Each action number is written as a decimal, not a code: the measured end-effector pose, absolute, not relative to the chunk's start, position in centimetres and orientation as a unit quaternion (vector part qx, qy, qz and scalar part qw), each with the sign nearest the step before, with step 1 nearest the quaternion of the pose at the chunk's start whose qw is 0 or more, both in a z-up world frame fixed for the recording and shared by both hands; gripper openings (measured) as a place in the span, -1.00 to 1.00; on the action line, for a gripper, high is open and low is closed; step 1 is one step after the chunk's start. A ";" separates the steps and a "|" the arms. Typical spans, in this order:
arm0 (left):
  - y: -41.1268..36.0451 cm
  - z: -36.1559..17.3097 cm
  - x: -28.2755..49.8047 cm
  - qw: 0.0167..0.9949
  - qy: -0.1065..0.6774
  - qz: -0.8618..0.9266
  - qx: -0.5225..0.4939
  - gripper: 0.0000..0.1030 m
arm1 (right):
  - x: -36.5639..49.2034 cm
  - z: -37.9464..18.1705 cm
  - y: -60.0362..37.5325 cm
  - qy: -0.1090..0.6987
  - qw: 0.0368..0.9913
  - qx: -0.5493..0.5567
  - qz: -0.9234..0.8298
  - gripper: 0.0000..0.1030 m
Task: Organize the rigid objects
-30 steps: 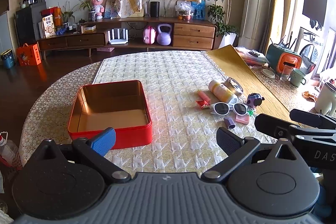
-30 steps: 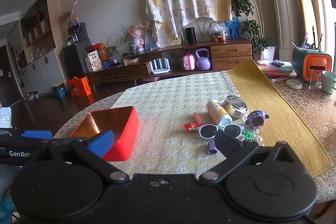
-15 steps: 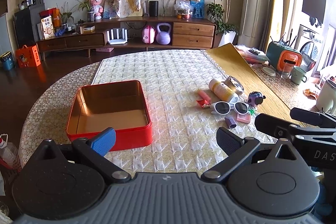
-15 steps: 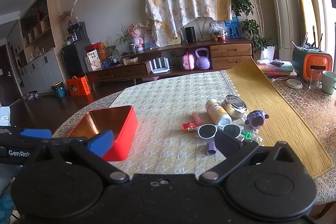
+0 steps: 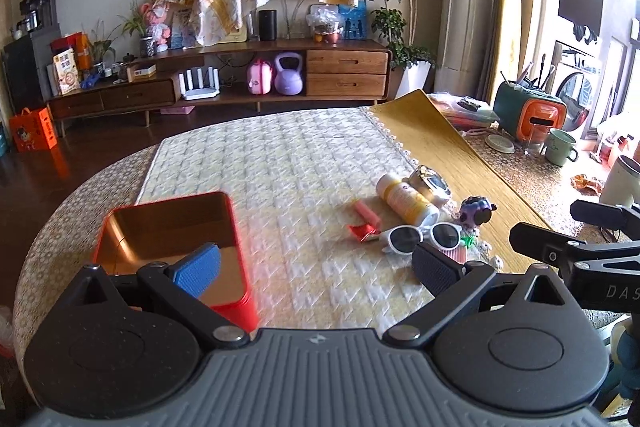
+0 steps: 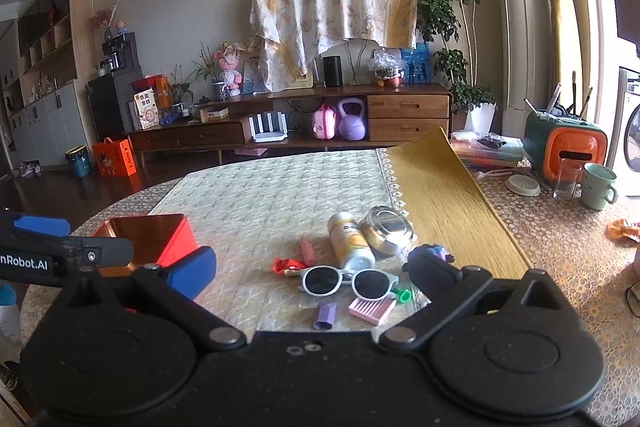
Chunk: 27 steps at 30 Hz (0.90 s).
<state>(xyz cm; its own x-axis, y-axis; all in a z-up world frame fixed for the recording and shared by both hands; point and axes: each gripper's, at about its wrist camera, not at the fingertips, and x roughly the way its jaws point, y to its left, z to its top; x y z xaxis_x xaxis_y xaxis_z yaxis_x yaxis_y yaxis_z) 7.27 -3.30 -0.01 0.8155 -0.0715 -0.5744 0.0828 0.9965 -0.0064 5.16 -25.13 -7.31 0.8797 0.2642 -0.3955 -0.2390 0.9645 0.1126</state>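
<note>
We hold both claws wide and empty: left claw (image 5: 316,263), right claw (image 6: 312,267) | sunglasses (image 6: 347,281) lie on desk (image 6: 260,211) by bottle (image 6: 349,239), tin (image 5: 168,227) well apart | likely light, stiff, scratch-prone: grip at bridge

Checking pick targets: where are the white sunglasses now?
Right wrist view, centre: white sunglasses lie on the quilted mat, just in front of the yellow bottle, behind the pink comb.

left tool (image 5: 316,269) jaws wide apart, right tool (image 6: 312,269) same, both w/ nothing held
</note>
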 end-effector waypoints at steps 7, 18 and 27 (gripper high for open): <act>-6.4 -2.9 11.5 0.940 0.333 -0.075 0.010 0.99 | 9.2 -9.2 -28.0 0.267 0.954 0.011 0.133 0.96; -8.9 -8.2 17.4 0.923 0.379 -0.072 0.010 0.99 | 13.4 -14.1 -30.7 0.338 0.933 0.021 0.123 0.75; -7.6 -11.2 22.4 0.918 0.395 -0.032 0.004 0.99 | 14.8 -17.1 -31.1 0.371 0.920 0.022 0.123 0.59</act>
